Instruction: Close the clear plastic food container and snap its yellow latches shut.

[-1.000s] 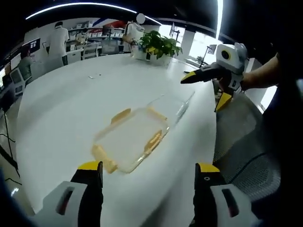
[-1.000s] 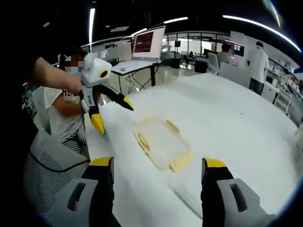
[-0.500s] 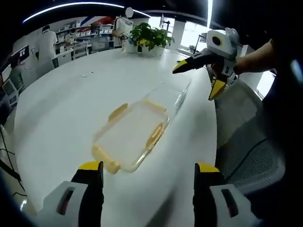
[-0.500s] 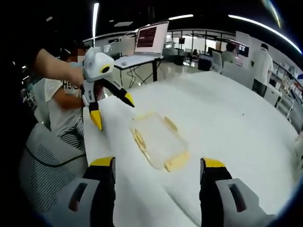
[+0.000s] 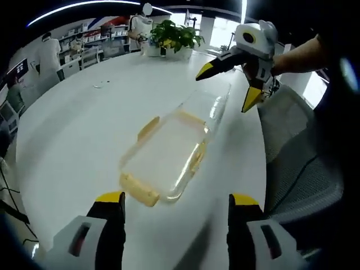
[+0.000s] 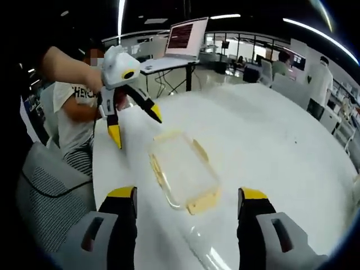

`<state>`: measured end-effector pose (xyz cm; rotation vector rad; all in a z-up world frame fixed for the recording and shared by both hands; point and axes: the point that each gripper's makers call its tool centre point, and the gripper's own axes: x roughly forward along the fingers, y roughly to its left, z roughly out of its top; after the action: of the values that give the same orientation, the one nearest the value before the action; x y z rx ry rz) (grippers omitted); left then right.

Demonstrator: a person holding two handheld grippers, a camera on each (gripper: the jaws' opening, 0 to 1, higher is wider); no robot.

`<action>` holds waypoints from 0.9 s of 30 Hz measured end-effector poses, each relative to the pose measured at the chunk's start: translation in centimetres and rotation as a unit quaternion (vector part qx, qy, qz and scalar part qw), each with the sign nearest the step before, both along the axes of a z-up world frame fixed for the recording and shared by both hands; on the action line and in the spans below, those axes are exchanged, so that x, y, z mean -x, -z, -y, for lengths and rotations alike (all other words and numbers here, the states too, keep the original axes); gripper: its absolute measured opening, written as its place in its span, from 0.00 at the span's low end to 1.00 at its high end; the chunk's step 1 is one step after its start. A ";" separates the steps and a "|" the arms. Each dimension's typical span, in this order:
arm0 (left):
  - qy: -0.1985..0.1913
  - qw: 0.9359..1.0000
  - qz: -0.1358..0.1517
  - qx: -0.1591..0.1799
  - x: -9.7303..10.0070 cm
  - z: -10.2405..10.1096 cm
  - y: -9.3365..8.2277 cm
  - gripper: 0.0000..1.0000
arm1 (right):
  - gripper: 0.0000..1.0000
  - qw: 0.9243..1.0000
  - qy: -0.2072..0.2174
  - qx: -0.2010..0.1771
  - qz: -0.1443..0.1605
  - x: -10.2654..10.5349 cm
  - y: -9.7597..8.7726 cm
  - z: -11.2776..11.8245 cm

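A clear plastic container with yellow latches (image 5: 167,156) lies flat on the round white table (image 5: 73,124), just ahead of my open left gripper (image 5: 176,203). A second clear plastic piece (image 5: 212,108) lies against its far end. Beyond that hovers my right gripper (image 5: 226,85), jaws wide apart and holding nothing. In the right gripper view the container with yellow latches (image 6: 183,171) sits ahead of my open right gripper (image 6: 187,195), with the clear piece (image 6: 203,254) low between the jaws. The left gripper (image 6: 135,126) hangs open above the container's far end.
A potted plant (image 5: 175,37) stands at the table's far edge. A grey mesh chair (image 5: 298,169) is beside the table, also seen as the mesh chair (image 6: 50,185). A desk with a screen (image 6: 188,35) and several people stand in the background.
Both views have shifted, and the container looks a little larger and nearer in each. Both grippers stay open and off the container.
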<state>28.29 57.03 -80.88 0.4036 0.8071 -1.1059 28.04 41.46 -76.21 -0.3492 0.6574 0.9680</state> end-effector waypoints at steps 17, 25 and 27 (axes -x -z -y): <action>0.036 0.999 0.011 -0.035 -2.1 -0.4 0.9 0.70 | 0.66 0.991 -0.098 0.089 0.006 -1.3 2.5 0.2; 0.074 0.995 0.025 -0.065 -3.0 -0.5 1.7 0.69 | 0.62 0.982 -0.137 0.130 -0.007 -2.0 4.2 0.0; 0.089 0.993 0.033 -0.076 -3.3 -0.5 1.7 0.68 | 0.57 0.978 -0.152 0.143 -0.018 -1.7 4.6 0.0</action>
<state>31.62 57.49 -82.63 0.6468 0.8121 -1.1928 29.70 41.47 -80.77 -0.7041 0.7940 1.1749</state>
